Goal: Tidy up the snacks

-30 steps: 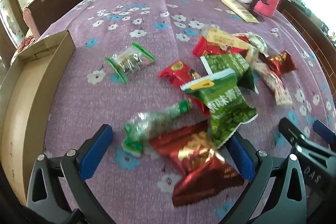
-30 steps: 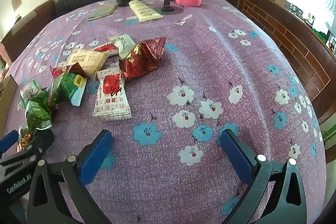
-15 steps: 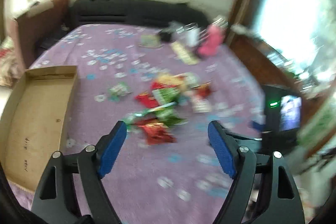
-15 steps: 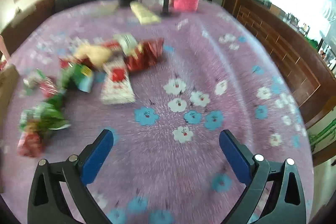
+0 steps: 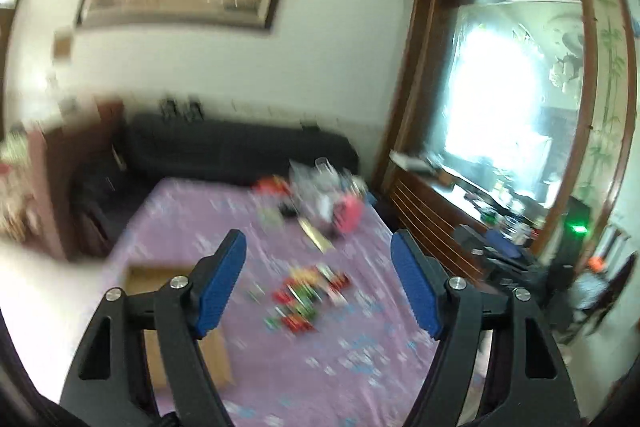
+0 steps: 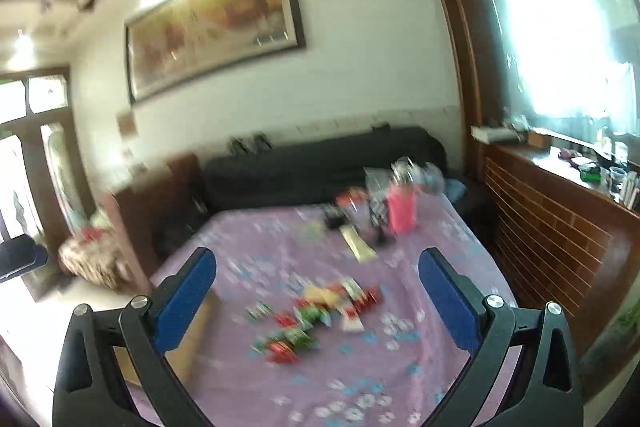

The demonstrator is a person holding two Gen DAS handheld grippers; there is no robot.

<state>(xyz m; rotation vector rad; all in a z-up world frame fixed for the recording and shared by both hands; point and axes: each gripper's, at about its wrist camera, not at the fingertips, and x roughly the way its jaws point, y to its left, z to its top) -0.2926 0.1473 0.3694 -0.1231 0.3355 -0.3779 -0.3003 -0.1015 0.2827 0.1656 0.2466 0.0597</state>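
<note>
**Snack pile and box, seen from two raised grippers**

Left wrist view. Left gripper (image 5: 318, 283): jaws spread wide, nothing between the blue pads. Snack pile (image 5: 308, 297): blurred red and green packets lying on the purple floral tablecloth (image 5: 360, 359), just past the pads, leaning toward 1 o'clock; its long axis runs from 7 to 1 o'clock. Cardboard box (image 5: 160, 273): at 9 o'clock of the pile, partly hidden behind the left finger, near the cloth's left edge. Pink bottle (image 5: 348, 217) and clutter: far end, 12 o'clock.

Right wrist view. Right gripper (image 6: 316, 301): jaws likewise released and empty. Snack pile (image 6: 316, 315): between the pads, well below; long axis 8 to 2 o'clock. Cardboard box (image 6: 196, 331): 9 o'clock, behind the left finger. Open cloth lies at 3 to 6 o'clock of the pile.

Judgement: both tools hang well above the table; neither is clearly nearer. The box lies on the left gripper's side.
</note>
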